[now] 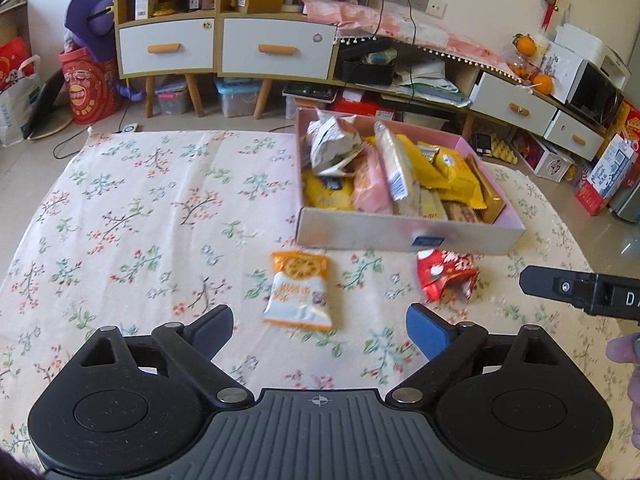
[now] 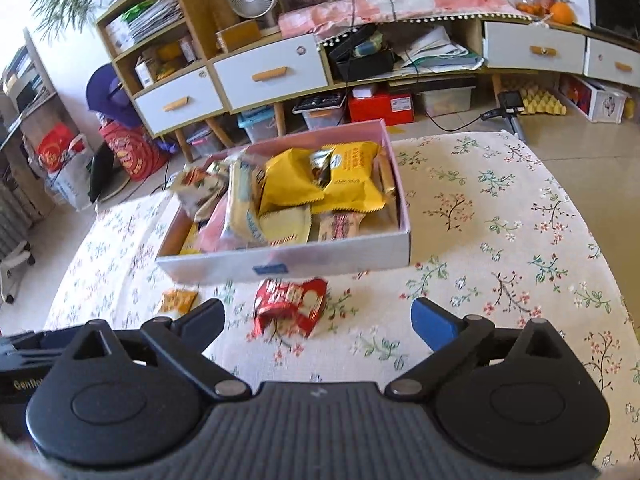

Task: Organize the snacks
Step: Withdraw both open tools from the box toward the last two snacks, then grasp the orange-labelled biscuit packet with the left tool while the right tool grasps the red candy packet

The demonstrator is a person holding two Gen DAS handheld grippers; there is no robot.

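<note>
Pink box (image 1: 404, 236) on the floral cloth (image 1: 132, 208), filled with snacks: yellow packs (image 2: 320, 184), a pink pack (image 1: 370, 188), a crumpled silver bag (image 1: 332, 144) at its far left corner; two packets lie loose on the cloth just in front of the box, an orange-and-white packet (image 1: 299, 290) and, to its right, a red packet (image 1: 446, 274) close to the box wall. Left gripper (image 1: 320, 330) above the cloth with jaws spread wide and empty, the orange-and-white packet just ahead between the fingers; right gripper (image 2: 318, 322) likewise wide open and empty, the red packet (image 2: 290, 306) just ahead of it; behind the table, a cabinet (image 1: 224, 48) with white drawers.
</note>
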